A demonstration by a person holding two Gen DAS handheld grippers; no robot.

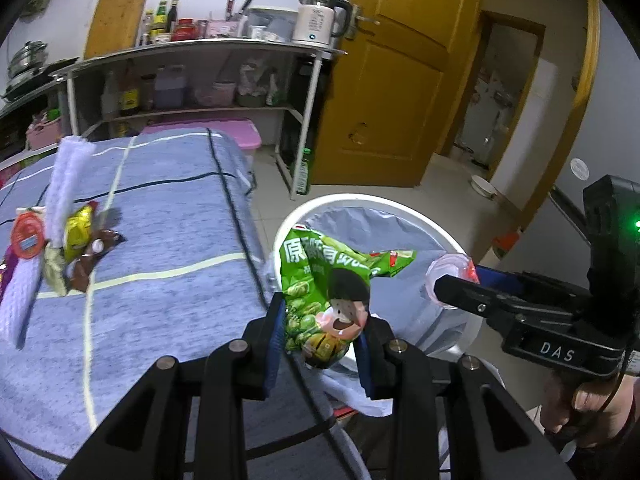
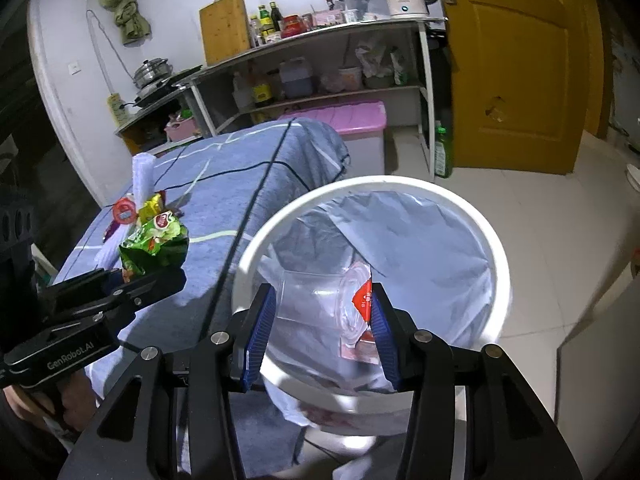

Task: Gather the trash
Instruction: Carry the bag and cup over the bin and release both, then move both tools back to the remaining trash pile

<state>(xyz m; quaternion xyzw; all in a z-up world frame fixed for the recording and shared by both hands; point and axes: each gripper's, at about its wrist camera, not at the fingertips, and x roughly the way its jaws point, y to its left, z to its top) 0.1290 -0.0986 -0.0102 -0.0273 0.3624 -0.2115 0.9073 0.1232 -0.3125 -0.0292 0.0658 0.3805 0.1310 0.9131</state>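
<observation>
My left gripper (image 1: 322, 334) is shut on a green snack bag (image 1: 320, 284) and holds it by the table's edge, beside the rim of the white trash bin (image 1: 384, 202). The bag also shows in the right wrist view (image 2: 154, 246). My right gripper (image 2: 322, 320) is shut on a clear plastic cup with a red label (image 2: 332, 304) and holds it over the bin's opening (image 2: 496, 256). In the left wrist view the cup (image 1: 448, 272) sticks out of the right gripper at the right. More wrappers (image 1: 82, 240) lie on the blue cloth table (image 1: 160, 240).
A white towel roll (image 1: 64, 184) and an orange-lidded item (image 1: 28, 236) lie among the wrappers. A metal shelf with a kettle (image 1: 320, 18) stands behind, with a pink-lidded box (image 2: 340, 120), a green bottle (image 2: 442, 152) and a yellow door (image 2: 520, 64).
</observation>
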